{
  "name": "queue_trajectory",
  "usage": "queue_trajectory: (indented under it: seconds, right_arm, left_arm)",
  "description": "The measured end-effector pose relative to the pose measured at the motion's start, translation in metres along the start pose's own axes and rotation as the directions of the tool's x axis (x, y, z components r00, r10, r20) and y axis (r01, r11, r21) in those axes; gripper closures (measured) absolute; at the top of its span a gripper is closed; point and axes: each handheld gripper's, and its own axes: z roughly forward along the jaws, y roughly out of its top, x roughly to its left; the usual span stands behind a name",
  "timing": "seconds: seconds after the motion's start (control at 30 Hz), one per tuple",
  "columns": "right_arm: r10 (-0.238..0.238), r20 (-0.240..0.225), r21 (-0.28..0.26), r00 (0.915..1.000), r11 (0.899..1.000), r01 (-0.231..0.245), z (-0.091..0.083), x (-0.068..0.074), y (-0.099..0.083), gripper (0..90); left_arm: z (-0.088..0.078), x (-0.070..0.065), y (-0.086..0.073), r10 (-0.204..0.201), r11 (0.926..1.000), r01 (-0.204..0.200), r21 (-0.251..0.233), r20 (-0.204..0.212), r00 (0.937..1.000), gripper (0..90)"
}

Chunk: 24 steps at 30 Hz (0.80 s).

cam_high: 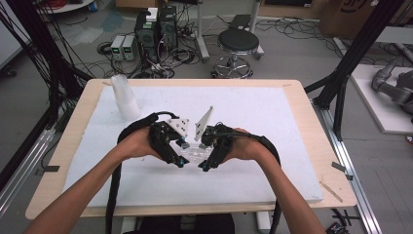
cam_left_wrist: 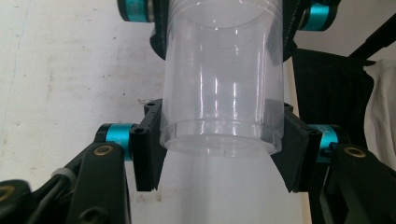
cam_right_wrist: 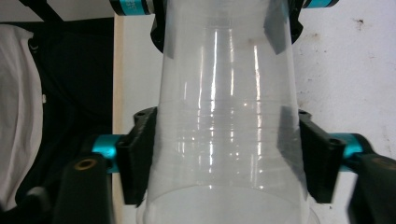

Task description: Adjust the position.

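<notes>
Standing at table (cam_high: 297,97) far left: stack of clear cups (cam_high: 125,97), top hard to make out. Left gripper (cam_high: 180,163) clamping narrow base of clear plastic cup (cam_high: 195,153), held lying level above the white mat (cam_high: 253,117). Right gripper (cam_high: 202,167) straddling wide end; pad contact through plastic hard to judge. Cup rim getting cut off in the right gripper view.

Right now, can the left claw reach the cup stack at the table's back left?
Probably not: the left claw is shut on the clear cup. The mat toward the cup stack looks free once it lets go.
</notes>
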Motion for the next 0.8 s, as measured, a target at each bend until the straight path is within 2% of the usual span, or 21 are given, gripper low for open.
queue_trajectory:
  seconds: [0.03,0.07,0.2,0.43,0.47,0.5,0.53,0.57,0.6,0.63,0.67,0.7,0.73,0.77,0.8]
  right_arm:
    - [0.000,0.000,0.000,1.0000,1.000,0.000,0.000,0.000,0.000,28.3]
    - [0.010,0.006,-0.019,0.9999,1.000,-0.010,0.001,0.000,0.000,13.1]
    - [0.015,0.014,-0.047,0.9998,0.999,-0.014,0.001,-0.002,-0.001,12.7]
    - [0.003,0.014,-0.063,0.9999,0.998,-0.002,0.000,-0.001,-0.001,12.7]
    - [-0.001,0.017,-0.100,0.9998,0.995,0.003,-0.004,-0.002,-0.002,12.7]
    - [-0.001,0.017,-0.100,0.9998,0.995,0.003,-0.004,-0.002,-0.002,12.7]
    - [0.009,0.024,-0.136,0.9997,0.991,-0.006,-0.009,-0.002,-0.003,12.7]
    - [0.009,0.024,-0.136,0.9997,0.991,-0.006,-0.009,-0.002,-0.003,12.7]
    - [0.010,0.038,-0.173,0.9992,0.985,-0.003,-0.015,-0.003,-0.006,12.7]
    - [0.010,0.038,-0.173,0.9992,0.985,-0.003,-0.015,-0.003,-0.006,12.7]
    - [0.024,0.050,-0.207,0.9985,0.978,-0.013,-0.019,-0.002,-0.010,12.7]
    - [0.024,0.050,-0.207,0.9985,0.978,-0.013,-0.019,-0.002,-0.010,12.7]
    - [0.033,0.047,-0.261,0.9983,0.965,-0.020,-0.024,-0.003,-0.016,12.7]
    - [0.033,0.047,-0.261,0.9983,0.965,-0.020,-0.024,-0.003,-0.016,12.7]
    - [0.044,0.049,-0.307,0.9978,0.951,-0.027,-0.027,-0.003,-0.023,12.7]
  left_arm:
    - [0.000,0.000,0.000,0.000,1.0000,0.000,0.000,0.000,1.0000,42.0]
    - [0.000,0.000,0.000,0.003,1.0000,-0.003,0.005,-0.001,1.0000,42.1]
    - [-0.001,-0.001,0.000,0.004,1.0000,-0.004,0.009,-0.002,1.0000,42.1]
    - [0.001,0.000,-0.003,-0.010,0.9999,0.010,0.006,0.002,1.0000,42.1]
    - [0.004,0.000,-0.005,-0.023,0.9997,0.023,-0.002,0.005,0.9997,42.1]
    - [0.007,0.001,-0.007,-0.028,0.9996,0.028,0.002,0.002,0.9996,42.1]
    - [0.010,0.003,-0.012,-0.031,0.9995,0.031,0.004,-0.005,0.9995,42.1]
    - [0.010,0.003,-0.012,-0.031,0.9995,0.031,0.004,-0.005,0.9995,42.1]
    - [0.011,0.004,-0.016,-0.040,0.9989,0.040,-0.023,-0.009,0.9992,42.1]
    - [0.012,0.004,-0.018,-0.050,0.9979,0.050,-0.042,-0.006,0.9987,42.1]
    - [0.012,0.002,-0.023,-0.061,0.9949,0.060,-0.081,-0.010,0.9981,42.1]
    - [0.012,0.002,-0.023,-0.061,0.9949,0.060,-0.081,-0.010,0.9981,42.1]
    - [0.012,0.001,-0.028,-0.064,0.9913,0.061,-0.116,-0.018,0.9978,42.1]
    - [0.012,0.001,-0.028,-0.064,0.9913,0.061,-0.116,-0.018,0.9978,42.1]
    - [0.014,0.000,-0.035,-0.086,0.9824,0.082,-0.168,-0.012,0.9962,42.1]
